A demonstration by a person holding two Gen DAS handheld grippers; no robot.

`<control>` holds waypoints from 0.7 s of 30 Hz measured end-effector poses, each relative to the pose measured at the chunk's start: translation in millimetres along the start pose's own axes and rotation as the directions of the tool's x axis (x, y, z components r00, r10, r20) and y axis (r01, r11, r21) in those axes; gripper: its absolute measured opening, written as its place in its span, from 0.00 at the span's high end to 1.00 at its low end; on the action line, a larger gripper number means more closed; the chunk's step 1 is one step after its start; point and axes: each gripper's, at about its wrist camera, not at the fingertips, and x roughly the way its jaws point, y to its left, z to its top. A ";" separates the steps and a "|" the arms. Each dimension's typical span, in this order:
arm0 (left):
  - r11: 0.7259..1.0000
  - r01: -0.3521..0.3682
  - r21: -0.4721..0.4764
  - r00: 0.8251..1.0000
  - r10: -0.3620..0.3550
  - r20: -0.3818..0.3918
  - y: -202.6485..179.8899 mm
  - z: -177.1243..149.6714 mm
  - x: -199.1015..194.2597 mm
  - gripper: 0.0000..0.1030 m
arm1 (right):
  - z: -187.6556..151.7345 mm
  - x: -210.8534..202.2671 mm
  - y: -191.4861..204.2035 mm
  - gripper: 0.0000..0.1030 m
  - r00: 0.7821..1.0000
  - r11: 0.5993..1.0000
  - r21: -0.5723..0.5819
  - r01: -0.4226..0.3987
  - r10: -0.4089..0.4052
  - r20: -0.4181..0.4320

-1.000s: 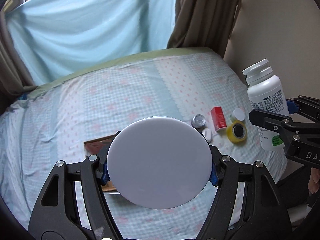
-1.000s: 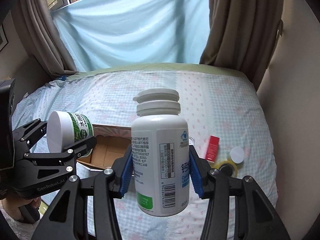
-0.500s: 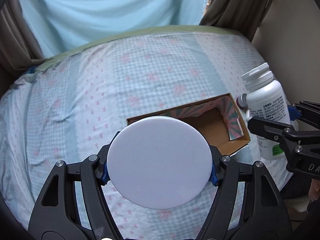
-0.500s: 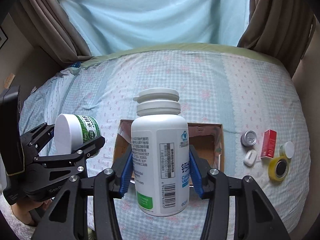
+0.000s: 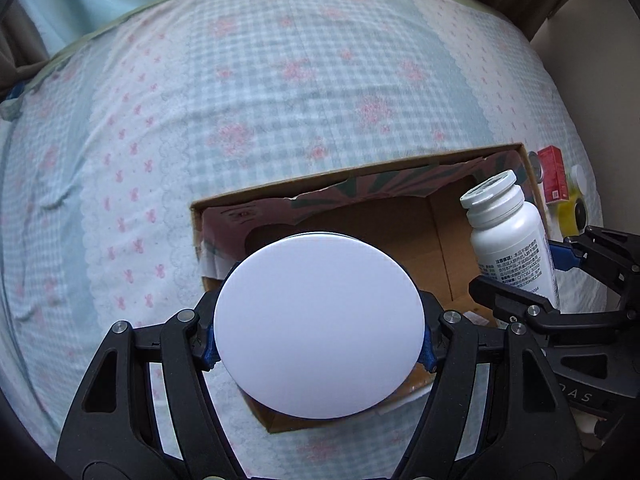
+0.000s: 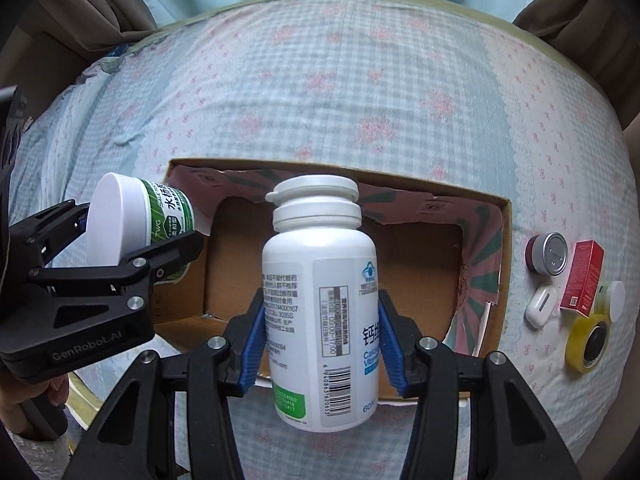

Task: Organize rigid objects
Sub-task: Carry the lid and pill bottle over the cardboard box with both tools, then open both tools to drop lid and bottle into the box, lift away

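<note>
On the left, a white tub with a green label (image 6: 140, 220) is held in the left gripper (image 5: 320, 344). The jaws are clamped on the sides of the tub. In the left wrist view only the round white bottom of the tub is seen, and it hides much of what is under it. The tub is held over the left part of an open cardboard box (image 6: 506, 248). The box is set on a bed (image 6: 320, 80) with a blue checked sheet and pink flowers. Nothing can be seen lying on the brown floor of the box that shows.

In the middle, a tall white pill bottle (image 6: 320, 300) with a white cap is held in the right gripper (image 6: 320, 344). Its blue pads (image 6: 252, 340) are pressed on both sides of the bottle, low on the body. The bottle is held over the middle of the box, and its cap is pointed away from the camera.

On the right, past the box wall, small things are laid on the sheet. A round silver tin (image 6: 548, 254) is seen just beside the box. A white earbud case (image 6: 542, 306) is seen below the tin. A red carton (image 6: 582, 276) is laid beside them. A small white-capped jar (image 6: 614, 300) is touching the carton, and a yellow tape roll (image 6: 588, 344) is lying just below it.
</note>
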 end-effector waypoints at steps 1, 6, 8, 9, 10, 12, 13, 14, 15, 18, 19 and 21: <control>1.000 0.004 0.003 1.000 -0.004 -0.015 -2.1 1.4 9.3 0.34 | 1.2 8.3 -1.2 0.55 1.000 1.000 -0.016 0.001 -0.001 -0.014; 0.999 0.049 0.003 0.991 -0.049 -0.121 -10.4 -2.1 58.6 0.34 | -1.2 48.8 -5.3 0.55 0.995 0.998 -0.069 0.002 -0.008 -0.095; 0.999 0.046 0.012 0.990 -0.044 -0.137 -13.7 -3.9 65.5 0.34 | -4.6 58.1 -8.4 0.55 0.994 0.999 -0.053 -0.004 -0.002 -0.110; 0.999 0.045 0.016 0.989 -0.042 -0.141 -14.4 -3.7 66.6 0.34 | -6.8 60.5 -9.8 0.55 0.994 0.999 -0.046 -0.009 0.004 -0.113; 0.999 0.045 0.019 0.989 -0.042 -0.141 -14.4 -2.4 66.7 0.34 | -8.7 62.5 -10.7 0.55 0.993 0.999 -0.043 -0.011 0.006 -0.115; 0.999 0.038 0.028 0.989 -0.033 -0.141 -14.6 3.5 66.3 0.34 | -10.5 66.3 -12.6 0.55 0.993 0.999 -0.041 -0.009 0.004 -0.120; 0.999 0.032 0.035 0.990 -0.027 -0.141 -14.8 7.4 65.5 0.34 | -10.0 67.4 -13.9 0.55 0.993 0.999 -0.038 -0.009 0.004 -0.120; 0.999 0.028 0.045 0.990 -0.021 -0.137 -15.3 11.8 64.5 0.34 | -8.9 67.6 -15.3 0.55 0.993 0.999 -0.031 -0.007 0.003 -0.115; 0.998 0.024 0.057 0.991 -0.016 -0.130 -16.9 15.4 62.4 0.34 | -7.2 67.0 -17.0 0.55 0.994 1.000 -0.026 -0.004 0.001 -0.105; 0.997 0.026 0.076 0.995 -0.019 -0.096 -20.2 25.2 51.1 0.09 | -5.0 65.6 -19.8 0.53 0.997 1.000 -0.026 -0.014 0.012 -0.073; 0.996 0.027 0.080 0.996 -0.021 -0.081 -20.9 27.1 45.8 0.01 | -5.9 65.5 -20.0 0.36 0.997 0.999 -0.032 -0.027 0.025 -0.074; 0.996 0.014 0.084 0.998 -0.009 -0.058 -22.2 27.8 39.6 0.00 | -9.8 66.4 -19.9 0.00 0.996 0.998 -0.057 -0.031 0.026 -0.081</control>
